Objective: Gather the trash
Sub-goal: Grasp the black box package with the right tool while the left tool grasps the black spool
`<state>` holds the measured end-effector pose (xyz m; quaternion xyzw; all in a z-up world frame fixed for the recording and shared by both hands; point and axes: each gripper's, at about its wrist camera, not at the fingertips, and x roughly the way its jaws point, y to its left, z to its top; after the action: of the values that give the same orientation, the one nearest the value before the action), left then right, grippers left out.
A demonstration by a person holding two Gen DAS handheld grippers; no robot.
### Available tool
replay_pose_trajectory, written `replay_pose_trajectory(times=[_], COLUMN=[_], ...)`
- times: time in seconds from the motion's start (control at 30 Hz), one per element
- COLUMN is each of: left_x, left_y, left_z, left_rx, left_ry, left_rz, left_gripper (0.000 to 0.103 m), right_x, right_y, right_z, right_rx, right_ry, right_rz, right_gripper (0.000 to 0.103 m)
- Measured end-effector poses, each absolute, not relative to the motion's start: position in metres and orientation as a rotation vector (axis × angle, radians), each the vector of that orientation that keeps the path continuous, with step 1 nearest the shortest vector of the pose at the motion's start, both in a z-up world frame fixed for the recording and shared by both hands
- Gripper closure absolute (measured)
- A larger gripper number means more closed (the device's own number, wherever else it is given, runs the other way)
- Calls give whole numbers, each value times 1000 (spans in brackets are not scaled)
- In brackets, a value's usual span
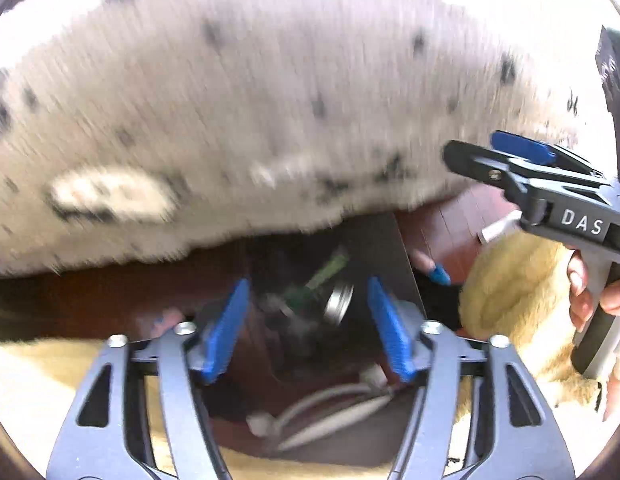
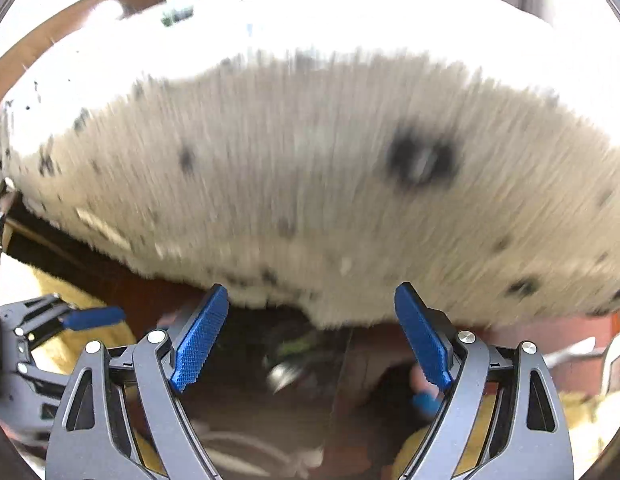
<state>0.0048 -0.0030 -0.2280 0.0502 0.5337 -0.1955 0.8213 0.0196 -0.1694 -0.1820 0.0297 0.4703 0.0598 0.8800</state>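
Both views are blurred by motion; a white shaggy surface with dark flecks is seen filling the upper part of each, and whether it is a rug or a blanket cannot be told; below its edge a dark bin is seen, in which a green wrapper and a shiny round metal piece are lodged, the rest of the trash being too smeared to be named; the left gripper is held above that bin with its blue pads well apart and nothing between them; the right gripper is likewise spread wide and empty, the bin's contents being seen between and beyond its fingers; in the left view the right gripper is seen at the right edge, gripped by a hand, over yellow fleecy fabric; white cables are seen lying on the reddish-brown floor near the bottom
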Motion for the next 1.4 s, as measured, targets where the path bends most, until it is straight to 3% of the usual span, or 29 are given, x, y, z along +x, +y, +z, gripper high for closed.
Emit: replay_pose_trajectory(times=[0.13,0.43,0.77,1.03,1.1,1.27,1.37,1.4], left_x=[13,58,147,218,231,257,270,273], left_y=[9,32,46,27,21,8,5,6], left_z=[-190,-135,-81,-76,-80,-90,-100,-104], left_rx=[149,135,106,103,105,111,116,113], left_ry=[1011,878,794,814,823,837,861,874], left_rz=[-363,-284,-219,-208,-211,-200,-183,-184], left_gripper=[29,28,28,28,29,35,50,59], right_x=[23,78,151,221,236,263,272,275], right_y=[-176,-217,-239,-233,-227,-218,-215,-212], right_z=[-139,-88,-59,-58,-61,-70,-78,-81], right_rx=[27,0,36,58,57,61,60,52], right_ry=[851,734,674,688,704,739,761,771], right_rz=[104,3,-11,49,63,83,92,95], right_gripper=[17,13,13,14,19,44,63,66])
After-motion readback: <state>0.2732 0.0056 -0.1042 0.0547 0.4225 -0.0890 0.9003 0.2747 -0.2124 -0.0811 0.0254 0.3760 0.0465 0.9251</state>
